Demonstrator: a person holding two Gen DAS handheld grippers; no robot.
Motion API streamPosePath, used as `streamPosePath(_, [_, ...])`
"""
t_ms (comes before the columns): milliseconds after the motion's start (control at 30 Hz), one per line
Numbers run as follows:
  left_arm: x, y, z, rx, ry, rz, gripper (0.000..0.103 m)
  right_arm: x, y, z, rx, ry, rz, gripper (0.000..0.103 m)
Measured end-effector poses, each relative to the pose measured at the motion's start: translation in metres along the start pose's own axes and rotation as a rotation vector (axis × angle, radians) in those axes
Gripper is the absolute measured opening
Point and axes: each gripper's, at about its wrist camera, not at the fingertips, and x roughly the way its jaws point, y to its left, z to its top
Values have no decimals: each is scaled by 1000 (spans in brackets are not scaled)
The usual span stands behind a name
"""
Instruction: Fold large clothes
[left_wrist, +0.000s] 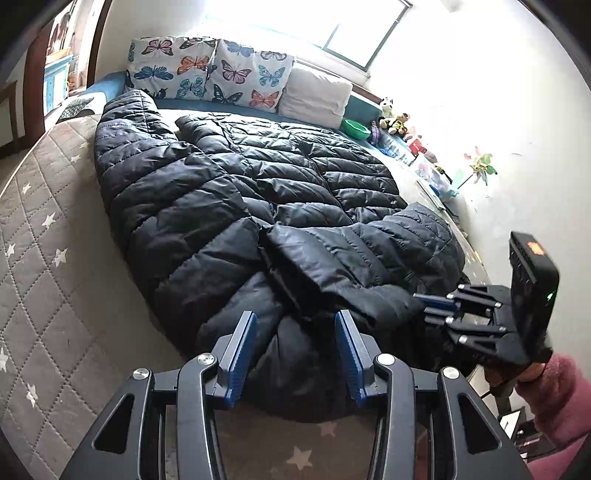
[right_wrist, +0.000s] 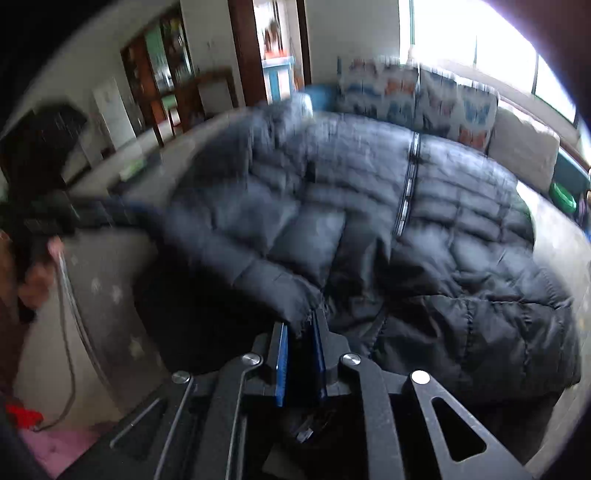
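A large dark navy puffer jacket (left_wrist: 236, 206) lies spread on a bed, one sleeve folded across its lower part. My left gripper (left_wrist: 295, 350) is open, its blue pads just above the jacket's near hem, holding nothing. My right gripper (right_wrist: 300, 350) is shut on the jacket's sleeve cuff (right_wrist: 295, 299); the jacket (right_wrist: 424, 221) fills the blurred right wrist view. The right gripper also shows in the left wrist view (left_wrist: 428, 299) at the jacket's right edge, held by a hand in a pink sleeve.
The grey star-quilted bed cover (left_wrist: 48, 236) surrounds the jacket. Butterfly pillows (left_wrist: 207, 74) and a white pillow (left_wrist: 314, 96) stand at the bed's head. A green bowl (left_wrist: 354, 127) and toys (left_wrist: 397, 122) line the wall side. A doorway and furniture (right_wrist: 177, 81) lie beyond the bed.
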Motion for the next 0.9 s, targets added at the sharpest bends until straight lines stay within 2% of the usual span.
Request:
streamPosePath(67, [-5, -5, 2, 7, -13, 11, 47, -8, -2, -1, -1, 2, 19, 21])
streamPosePath(100, [-9, -6, 3, 9, -27, 21, 52, -18, -7, -1, 10, 1, 51, 22])
streamPosePath(133, [-14, -7, 5, 9, -49, 26, 62, -29, -11, 1, 21, -8, 81, 25])
streamPosePath(200, [-27, -10, 10, 3, -105, 29, 69, -41, -5, -3, 34, -33, 110, 39])
streamPosePath(267, [-35, -18, 20, 14, -144, 7, 69, -57, -13, -6, 61, -77, 97, 63])
streamPosePath(367, [-26, -38, 30, 54, -129, -41, 69, -73, -48, 5, 105, -143, -4, 66])
streamPosePath(533, [18, -76, 39, 150, -42, -98, 69, -59, -110, 20, 221, -165, -111, 74])
streamPosePath(667, [73, -84, 36, 159, 77, -89, 69, -26, -140, 18, 312, -120, -108, 75])
streamPosePath(767, [99, -76, 32, 146, 125, -40, 69, 1, -152, 8, 334, -66, -123, 76])
streamPosePath(833, [109, -67, 28, 110, 148, -49, 69, 22, -158, -3, 318, -13, -145, 78])
streamPosePath(900, [117, -59, 23, 98, 151, -55, 67, 23, -160, -10, 303, -29, -140, 78])
